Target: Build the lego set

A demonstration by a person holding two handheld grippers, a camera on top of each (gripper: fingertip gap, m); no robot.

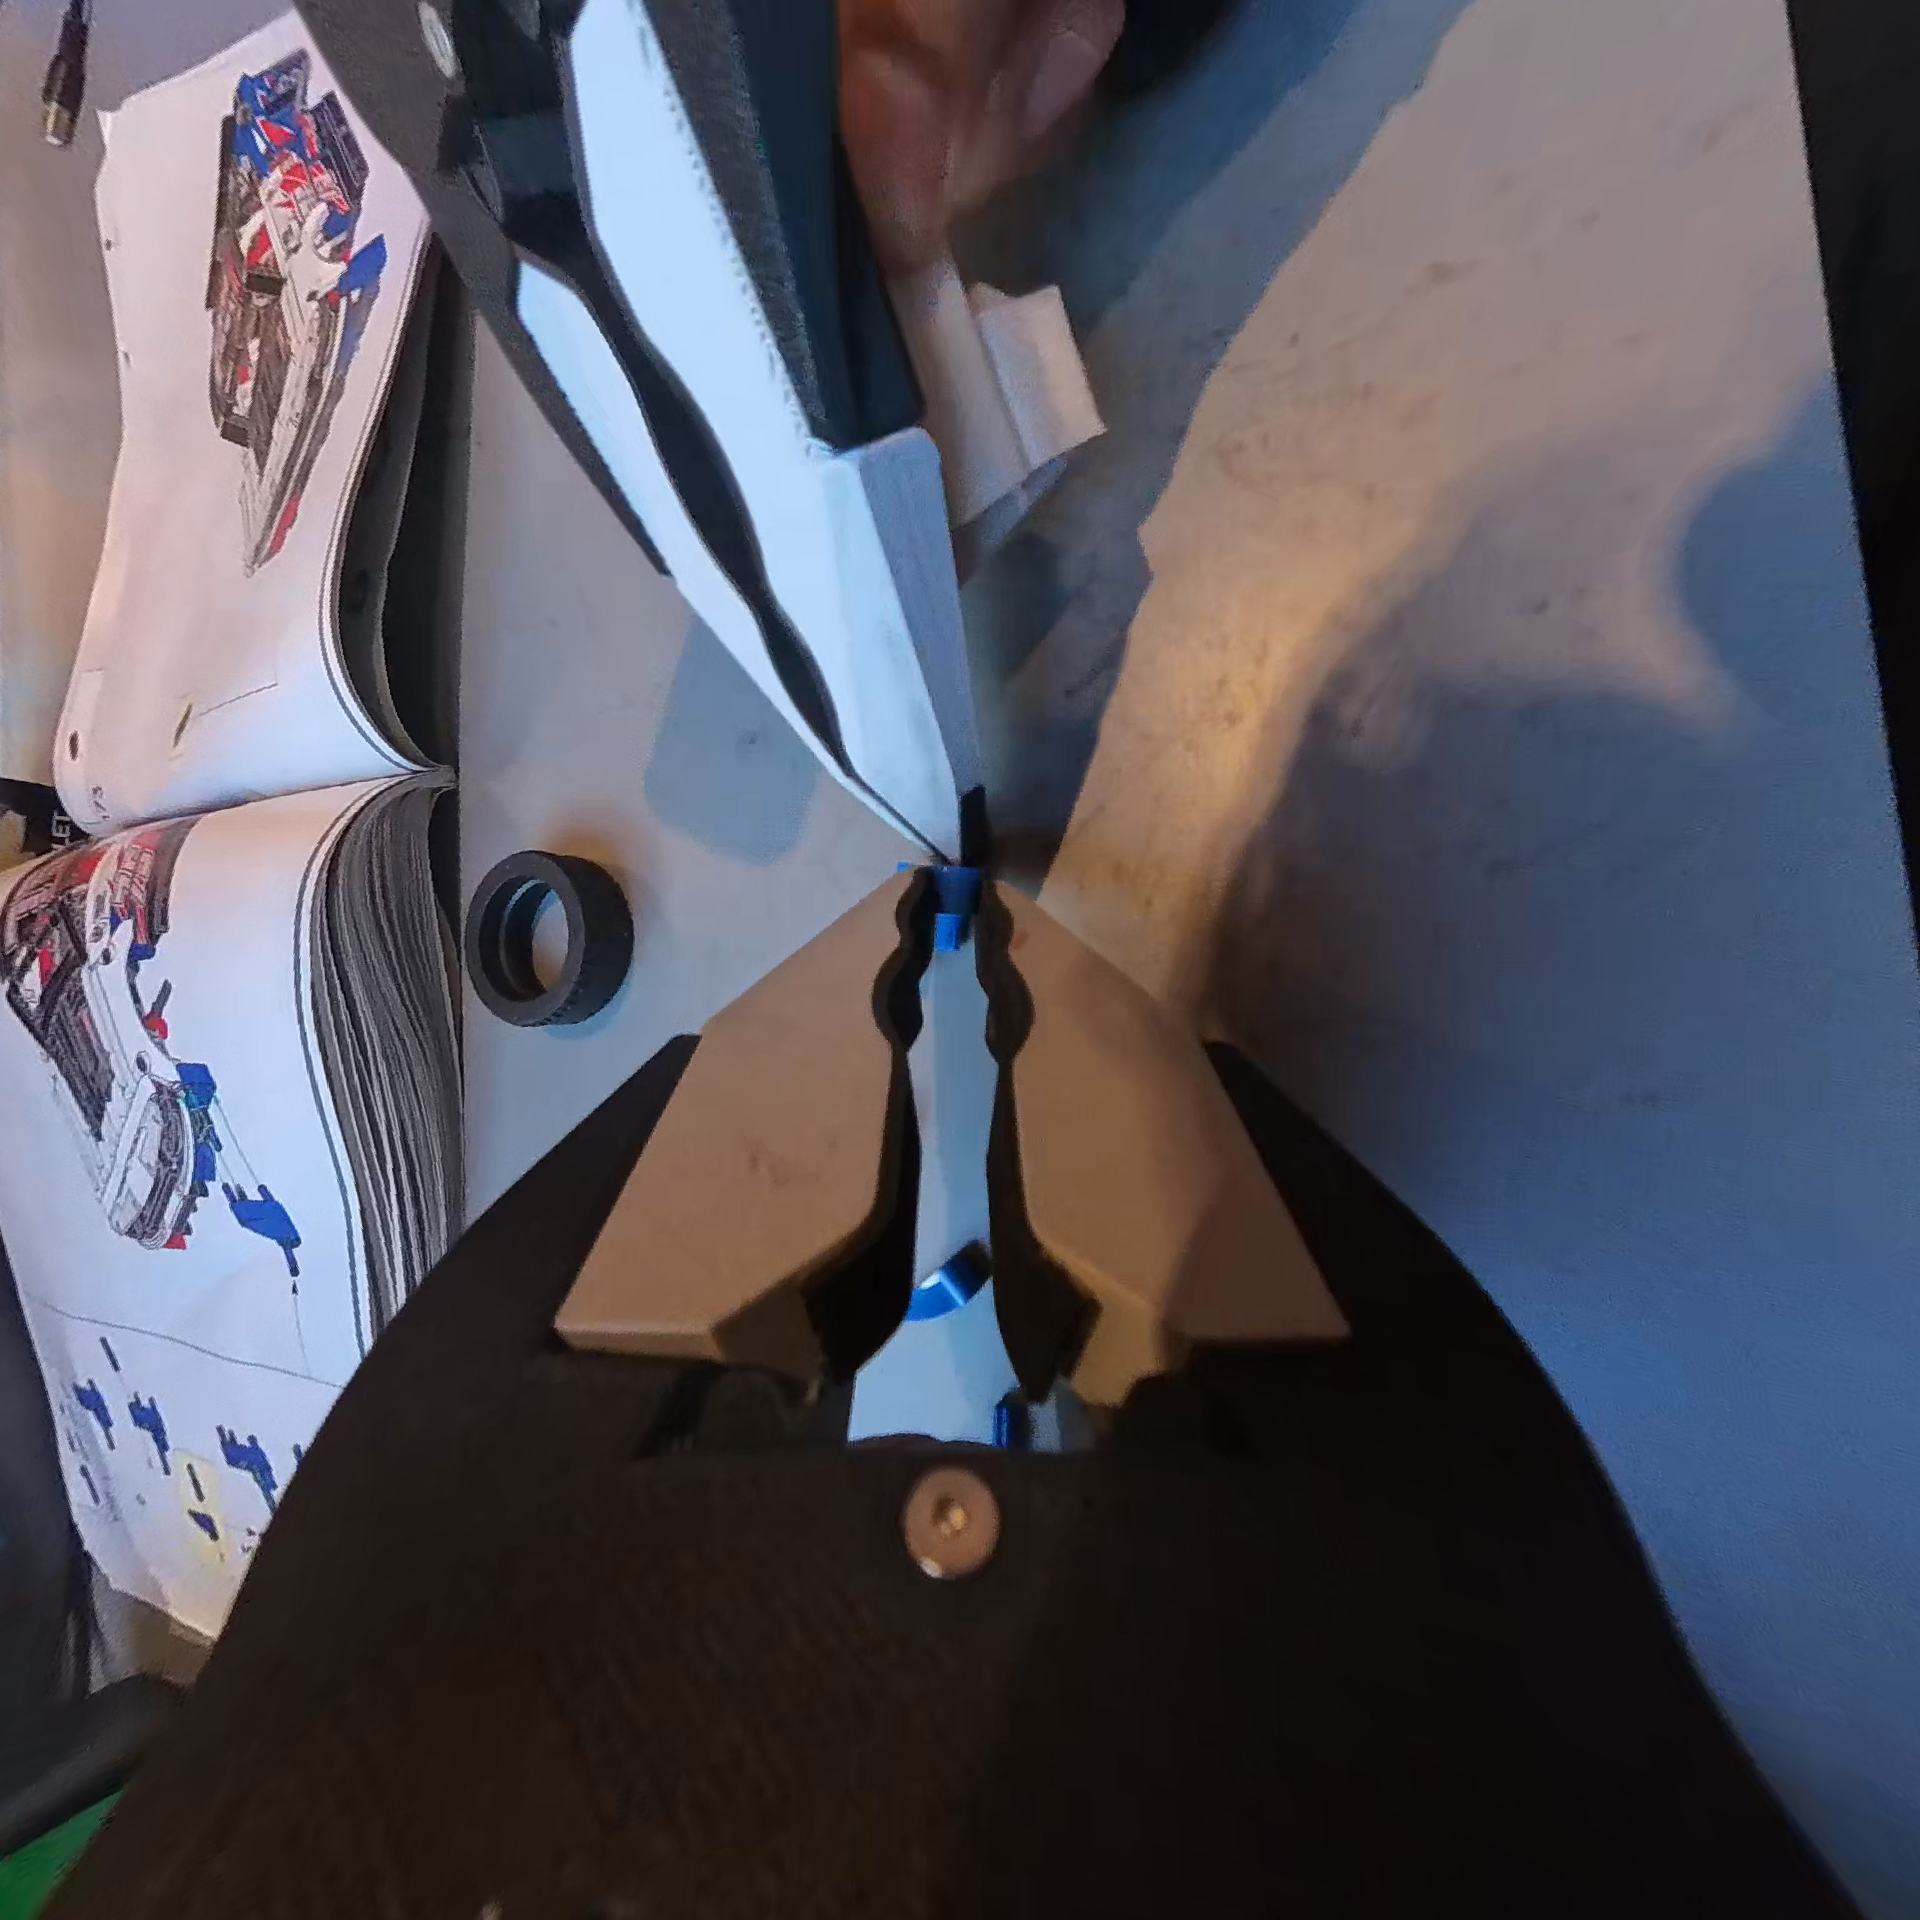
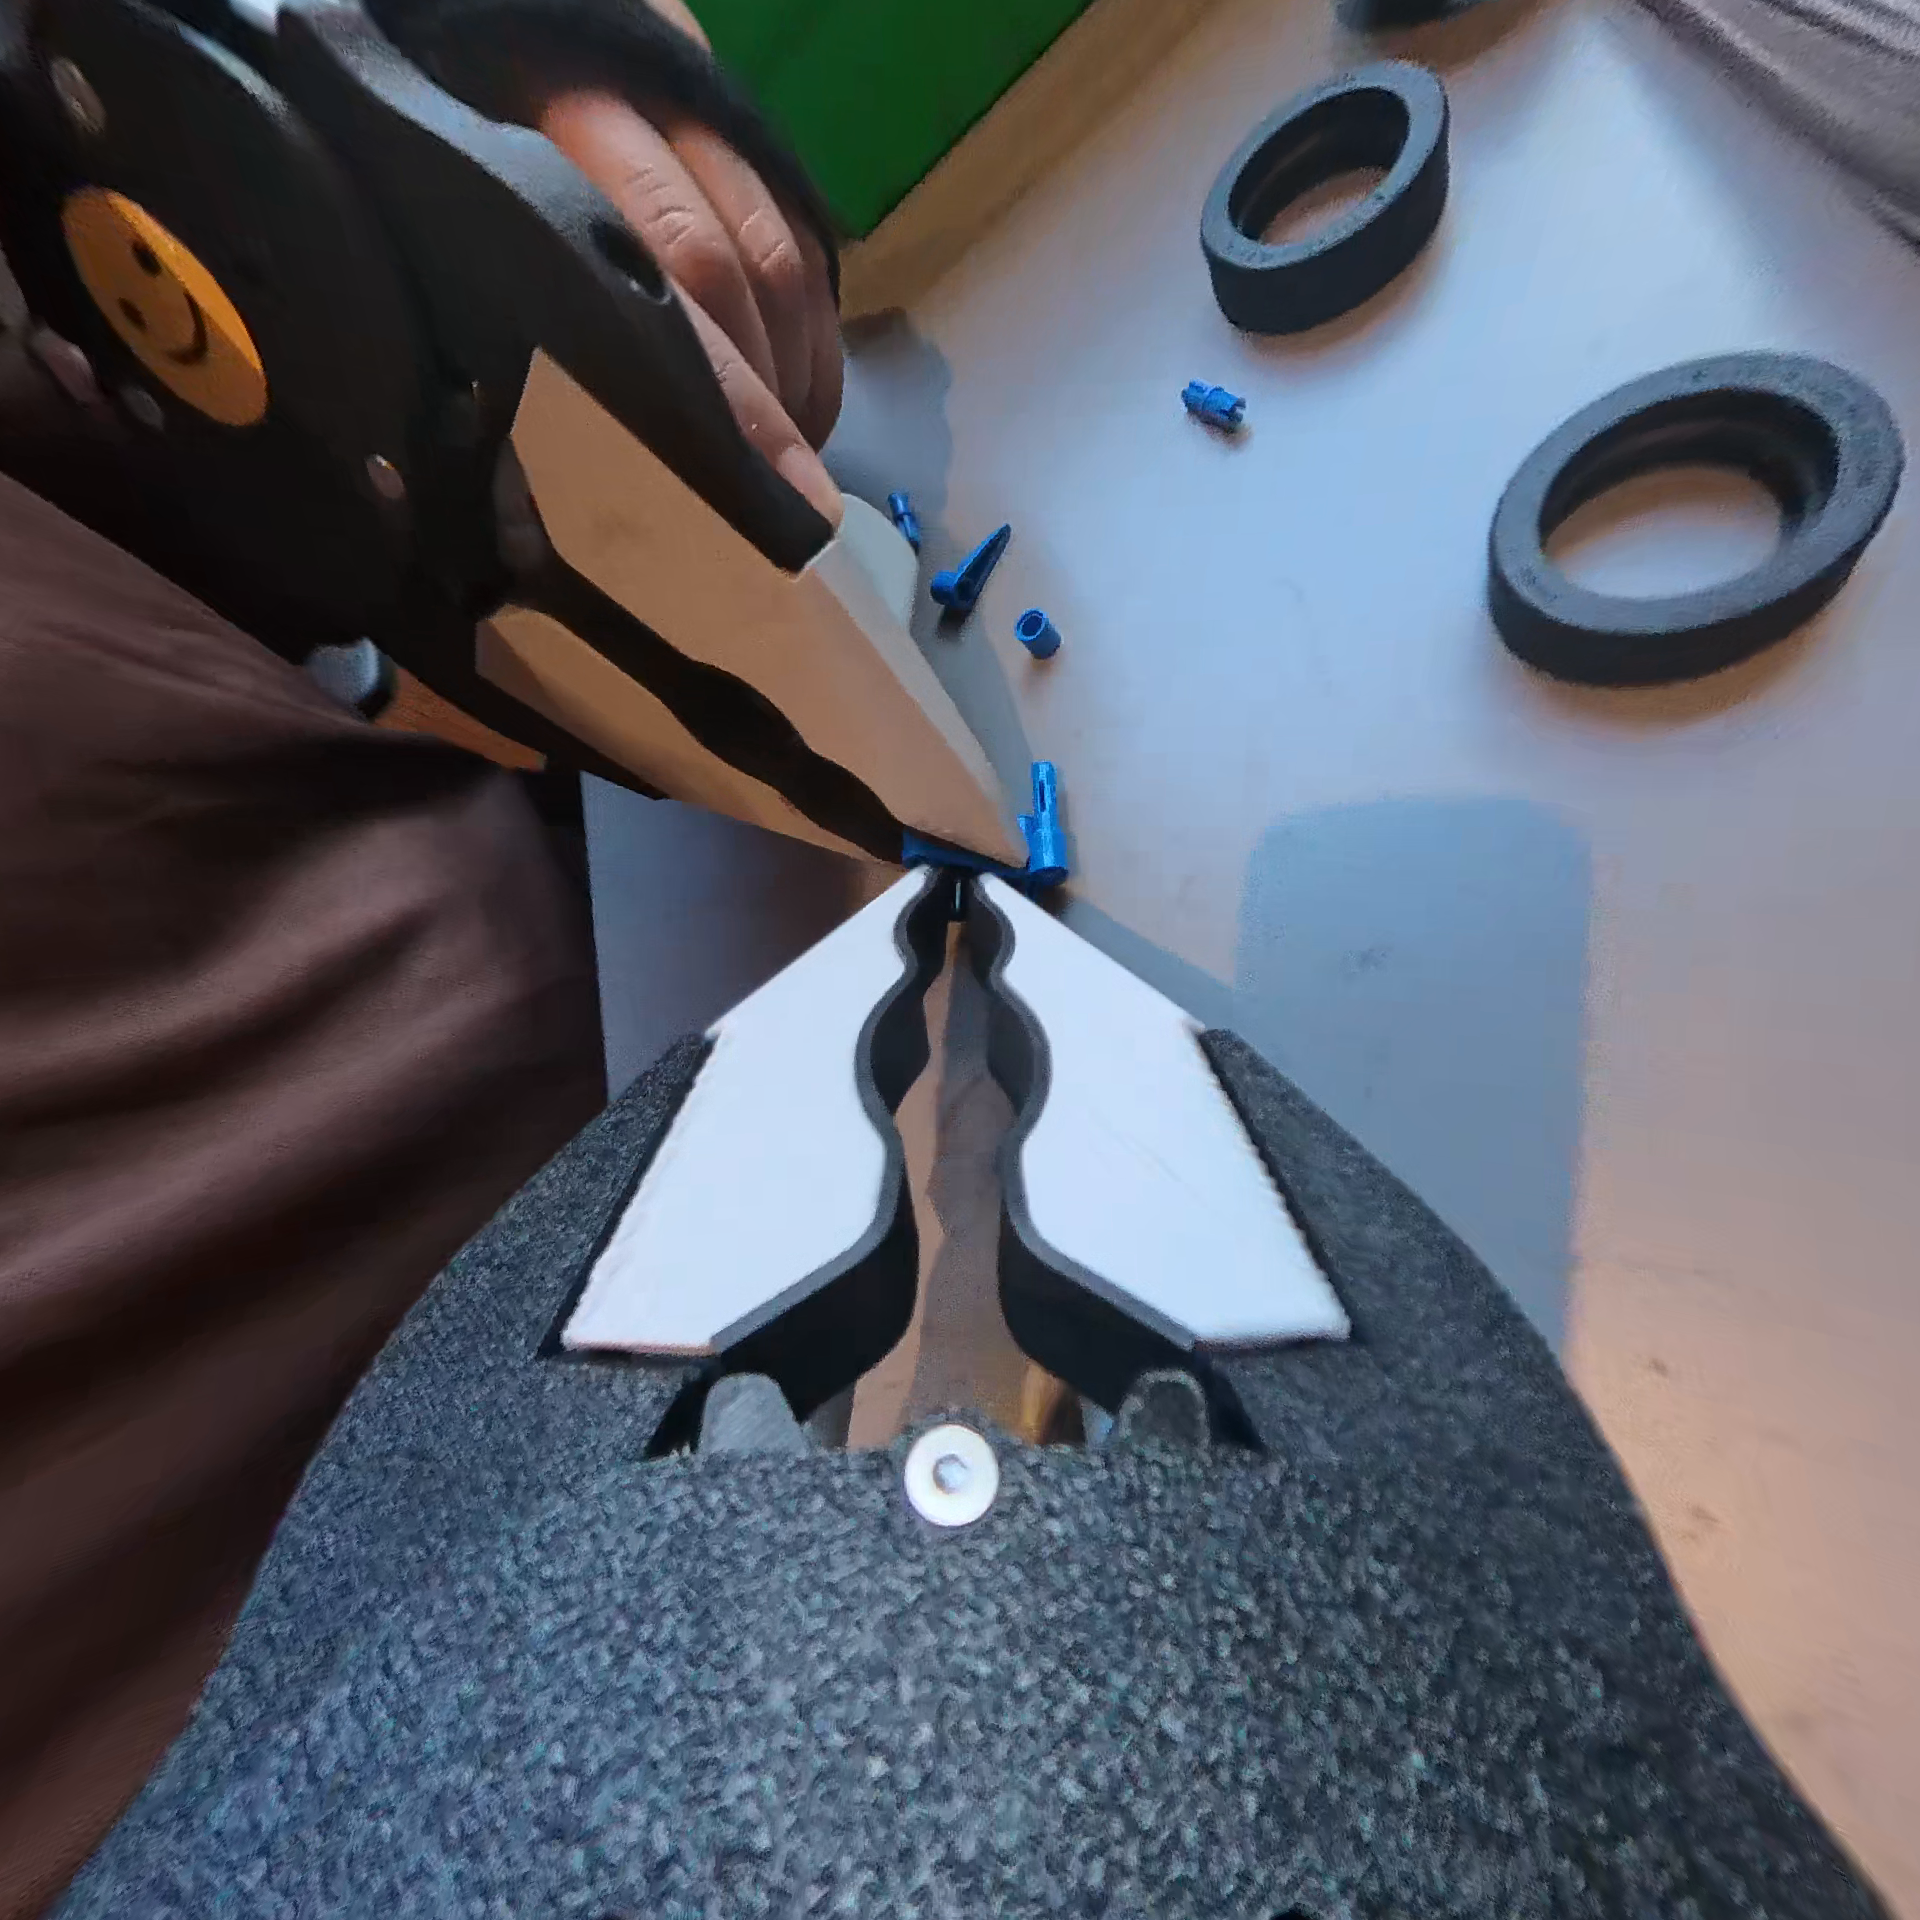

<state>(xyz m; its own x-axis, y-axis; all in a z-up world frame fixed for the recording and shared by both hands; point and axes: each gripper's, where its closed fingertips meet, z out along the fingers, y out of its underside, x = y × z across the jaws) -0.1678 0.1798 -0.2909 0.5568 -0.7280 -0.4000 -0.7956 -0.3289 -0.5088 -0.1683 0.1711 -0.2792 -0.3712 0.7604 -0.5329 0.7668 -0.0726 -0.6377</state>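
My left gripper (image 1: pixel 951 891), with tan fingers, is shut on a small blue lego piece (image 1: pixel 954 909) just above the table. My right gripper (image 2: pixel 951 883), with white fingers, is shut on a tiny black pin (image 2: pixel 951 902). The two gripper tips meet, and the black pin (image 1: pixel 974 823) touches the blue piece. In the right wrist view the left gripper (image 2: pixel 961 847) comes in from the upper left, holding the blue piece (image 2: pixel 930 852), which has a blue part (image 2: pixel 1044 821) sticking up beside the tip. In the left wrist view the right gripper (image 1: pixel 945 821) comes in from above.
Two black tyres (image 2: pixel 1325 197) (image 2: pixel 1694 530) lie at the far right. One tyre (image 1: pixel 549 940) lies beside the open instruction booklet (image 1: pixel 208 623). Loose blue parts (image 2: pixel 1214 403) (image 2: pixel 966 571) (image 2: pixel 1039 632) lie behind the tips. A green object (image 2: pixel 862 83) is past the table edge. Less than 4 cm separates the two grippers' tips.
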